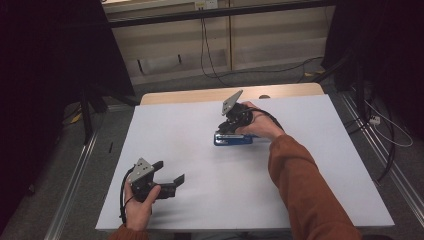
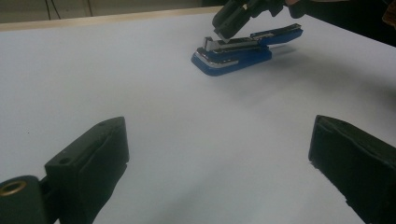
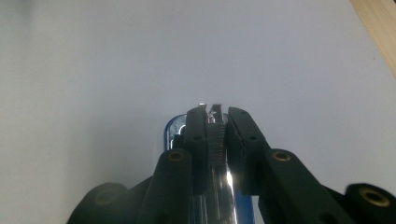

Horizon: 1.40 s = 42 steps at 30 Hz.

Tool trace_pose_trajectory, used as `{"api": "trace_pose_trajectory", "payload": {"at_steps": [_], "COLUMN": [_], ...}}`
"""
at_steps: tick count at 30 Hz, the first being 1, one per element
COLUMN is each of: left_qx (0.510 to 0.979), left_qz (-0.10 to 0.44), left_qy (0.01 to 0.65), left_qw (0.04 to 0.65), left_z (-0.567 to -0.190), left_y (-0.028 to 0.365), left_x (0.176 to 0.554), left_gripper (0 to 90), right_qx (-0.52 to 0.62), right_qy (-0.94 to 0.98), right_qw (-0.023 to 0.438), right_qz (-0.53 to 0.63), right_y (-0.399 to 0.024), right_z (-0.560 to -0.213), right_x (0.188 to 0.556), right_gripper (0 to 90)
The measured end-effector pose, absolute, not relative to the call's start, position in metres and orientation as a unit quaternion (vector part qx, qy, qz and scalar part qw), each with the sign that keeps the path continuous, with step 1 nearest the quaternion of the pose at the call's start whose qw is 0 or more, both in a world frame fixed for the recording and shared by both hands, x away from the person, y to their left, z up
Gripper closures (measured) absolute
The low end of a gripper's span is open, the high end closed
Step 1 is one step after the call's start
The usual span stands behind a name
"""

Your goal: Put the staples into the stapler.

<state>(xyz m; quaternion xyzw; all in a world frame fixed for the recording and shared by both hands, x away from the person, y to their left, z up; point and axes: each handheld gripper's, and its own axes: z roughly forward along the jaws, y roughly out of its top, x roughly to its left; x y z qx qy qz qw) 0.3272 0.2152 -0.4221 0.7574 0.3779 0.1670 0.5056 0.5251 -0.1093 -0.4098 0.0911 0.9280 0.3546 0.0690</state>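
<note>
The right gripper [image 1: 231, 125] is being held tip-down over the blue stapler [image 1: 233, 139], w/ its jaws squeezed tight on the shiny metal top part near the front end. The stapler's blue lid is seen tipped up at the back, so it is being opened. It is lying mid-table [image 1: 190, 120], long side running left-right. The left gripper [image 1: 172, 181] is being kept well apart, jaws wide, nothing inside, pointing at the stapler. The right hand is much nearer.
</note>
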Motion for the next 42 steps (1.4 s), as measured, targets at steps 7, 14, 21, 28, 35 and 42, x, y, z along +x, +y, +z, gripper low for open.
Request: {"api": "trace_pose_trajectory", "payload": {"at_steps": [7,14,21,28,35,42], "left_qx": [0.757,0.758,0.758,0.758,0.758,0.758], "left_qz": [0.166,0.166,0.165,0.165,0.166,0.165], "left_qy": [0.379,0.378,0.378,0.379,0.380,0.380], "left_qw": [0.506,0.505,0.505,0.505,0.504,0.504], "left_z": [-0.422,-0.422,-0.422,-0.423,-0.423,-0.423], "left_y": [0.215,0.215,0.215,0.215,0.216,0.215], "left_x": [0.327,0.327,0.327,0.328,0.328,0.328], "left_gripper": [5.0,5.0,5.0,5.0,5.0,5.0], "right_qx": [0.092,0.091,0.096,0.115,0.157,0.209], "right_qy": [0.929,0.931,0.931,0.926,0.912,0.893], "right_qw": [0.068,0.067,0.064,0.069,0.070,0.067], "right_qz": [0.352,0.346,0.345,0.354,0.372,0.393], "right_y": [-0.109,-0.106,-0.106,-0.109,-0.115,-0.124], "right_z": [-0.412,-0.416,-0.417,-0.417,-0.420,-0.419], "right_x": [0.526,0.527,0.527,0.527,0.523,0.521], "right_gripper": [79.1,78.7,76.2,69.0,54.8,30.3]}}
